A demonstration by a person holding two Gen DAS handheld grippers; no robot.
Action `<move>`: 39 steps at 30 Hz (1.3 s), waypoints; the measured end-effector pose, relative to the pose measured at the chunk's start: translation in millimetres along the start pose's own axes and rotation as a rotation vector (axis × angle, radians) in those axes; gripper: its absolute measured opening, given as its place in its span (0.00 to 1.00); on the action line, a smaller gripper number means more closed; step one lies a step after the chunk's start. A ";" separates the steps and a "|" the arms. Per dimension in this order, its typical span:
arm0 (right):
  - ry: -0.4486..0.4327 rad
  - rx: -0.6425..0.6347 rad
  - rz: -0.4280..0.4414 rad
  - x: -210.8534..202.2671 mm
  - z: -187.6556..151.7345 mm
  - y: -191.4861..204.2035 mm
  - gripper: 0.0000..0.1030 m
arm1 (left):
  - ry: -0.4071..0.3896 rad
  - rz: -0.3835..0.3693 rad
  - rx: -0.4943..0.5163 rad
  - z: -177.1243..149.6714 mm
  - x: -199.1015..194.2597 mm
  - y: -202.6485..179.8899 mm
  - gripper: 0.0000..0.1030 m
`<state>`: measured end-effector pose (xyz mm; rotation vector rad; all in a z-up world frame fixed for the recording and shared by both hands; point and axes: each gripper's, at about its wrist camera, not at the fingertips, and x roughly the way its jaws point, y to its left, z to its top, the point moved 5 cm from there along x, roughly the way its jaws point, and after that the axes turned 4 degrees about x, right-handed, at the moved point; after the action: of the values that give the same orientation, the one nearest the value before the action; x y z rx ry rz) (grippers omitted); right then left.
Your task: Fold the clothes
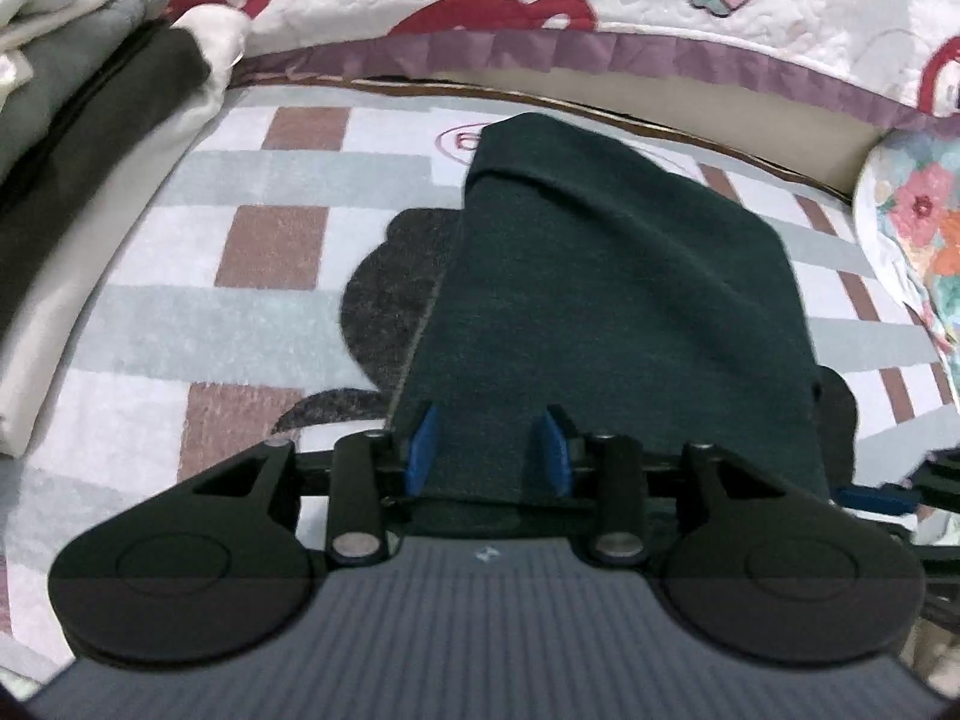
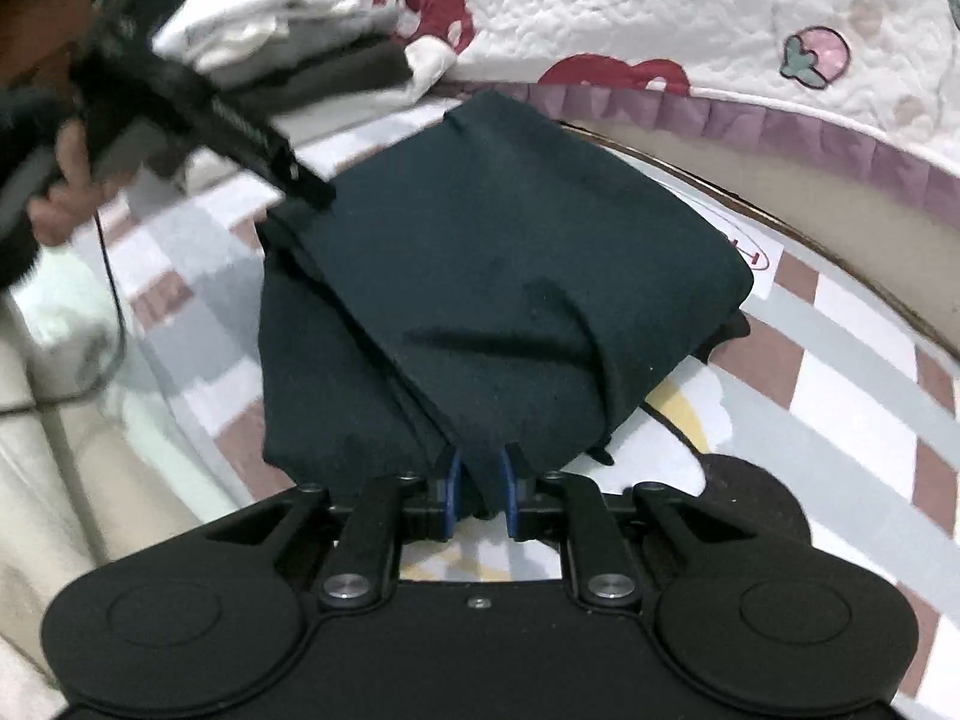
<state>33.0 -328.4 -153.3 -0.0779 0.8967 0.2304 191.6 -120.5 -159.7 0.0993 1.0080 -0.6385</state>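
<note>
A dark green garment [image 1: 612, 300] lies folded into a thick rectangle on the checked rug [image 1: 240, 312]. Its near edge runs flat between the blue pads [image 1: 423, 444] of my left gripper [image 1: 489, 447], which stand well apart and do not press on it. In the right wrist view the same garment [image 2: 480, 276] tapers to a bunched corner between the pads [image 2: 509, 480] of my right gripper [image 2: 480, 480], whose jaws stand slightly apart and loose around the fold. The left gripper [image 2: 306, 186], held in a hand [image 2: 60, 180], reaches the garment's far left corner.
A stack of folded clothes [image 1: 78, 138] in white, grey and dark tones sits at the left. A quilted bedspread with a purple frill [image 1: 540, 54] runs along the far side. A floral fabric [image 1: 918, 228] lies at the right. A cream cushion [image 2: 54, 468] borders the rug.
</note>
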 end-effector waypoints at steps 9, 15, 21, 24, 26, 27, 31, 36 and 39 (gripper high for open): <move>0.073 -0.163 -0.147 17.3 -4.4 15.7 0.18 | -0.009 -0.136 -0.035 1.9 0.2 -14.7 0.40; 0.042 -0.133 -0.172 22.3 -1.1 17.5 0.25 | -0.021 -0.176 0.073 -1.2 -13.6 -40.6 0.43; -0.001 -0.079 -0.268 21.1 1.0 12.2 0.25 | 0.002 -0.159 0.118 -6.3 -2.2 -58.2 0.47; -0.048 -0.090 -0.325 14.6 9.9 19.1 0.08 | 0.001 -0.139 0.114 -6.7 0.3 -58.5 0.47; -0.066 -0.051 -0.335 13.2 18.5 14.7 0.06 | -0.013 -0.170 0.122 -5.0 -5.2 -61.4 0.47; -0.073 -0.017 -0.333 12.6 23.0 11.0 0.06 | -0.017 -0.205 0.131 -5.0 -10.2 -64.2 0.47; -0.096 0.187 -0.240 19.5 26.9 -7.7 0.08 | 0.000 -0.343 0.271 -9.8 -28.5 -89.1 0.53; -0.121 0.306 -0.159 31.7 7.0 -22.9 0.29 | 0.040 -0.279 0.315 -16.4 -10.0 -108.5 0.53; -0.113 0.263 -0.021 23.5 12.3 -12.4 0.05 | 0.054 -0.224 0.258 -14.3 2.7 -100.2 0.53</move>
<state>59.3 -334.5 -164.4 0.1682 0.8069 0.0946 127.6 -198.2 -148.8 0.2338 0.9930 -0.9745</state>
